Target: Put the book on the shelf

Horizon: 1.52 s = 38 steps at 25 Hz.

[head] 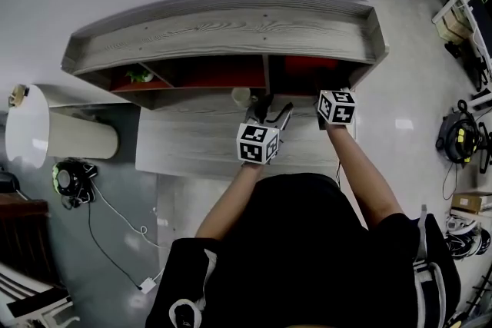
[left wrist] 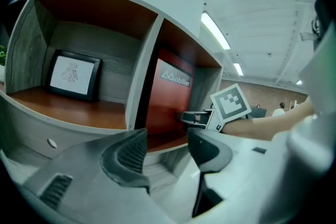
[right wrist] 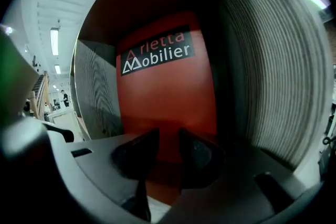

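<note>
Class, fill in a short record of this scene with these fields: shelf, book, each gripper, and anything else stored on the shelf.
shelf: grey wood unit with three open compartments
red book: upright in the right compartment, labelled cover facing outward
right gripper: reaching into the right compartment, jaws narrowly apart at the book; unclear whether it is gripping
left gripper: in front of the shelf, jaws apart, nothing between them
framed picture: stands in the middle compartment
</note>
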Available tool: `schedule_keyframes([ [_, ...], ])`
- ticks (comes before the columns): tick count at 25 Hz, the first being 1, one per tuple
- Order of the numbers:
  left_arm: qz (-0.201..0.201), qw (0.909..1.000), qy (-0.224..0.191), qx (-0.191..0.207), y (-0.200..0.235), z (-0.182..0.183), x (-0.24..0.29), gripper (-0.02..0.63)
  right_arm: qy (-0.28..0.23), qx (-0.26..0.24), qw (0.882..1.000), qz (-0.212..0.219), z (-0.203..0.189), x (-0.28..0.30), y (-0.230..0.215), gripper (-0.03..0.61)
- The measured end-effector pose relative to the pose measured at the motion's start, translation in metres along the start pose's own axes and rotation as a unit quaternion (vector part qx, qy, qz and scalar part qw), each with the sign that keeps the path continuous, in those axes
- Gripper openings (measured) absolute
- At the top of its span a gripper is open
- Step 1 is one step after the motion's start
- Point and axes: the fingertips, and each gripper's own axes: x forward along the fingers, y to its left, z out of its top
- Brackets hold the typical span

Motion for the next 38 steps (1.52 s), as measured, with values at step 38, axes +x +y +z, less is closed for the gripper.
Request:
schedule_keyframes([
  [38,0.025,0.9987,-0.029,-0.032,0.02,-0.036,-0.108,0.238,-0.001,-0.039,0.999,0.002,0.003,0.003,0.063,0.123],
])
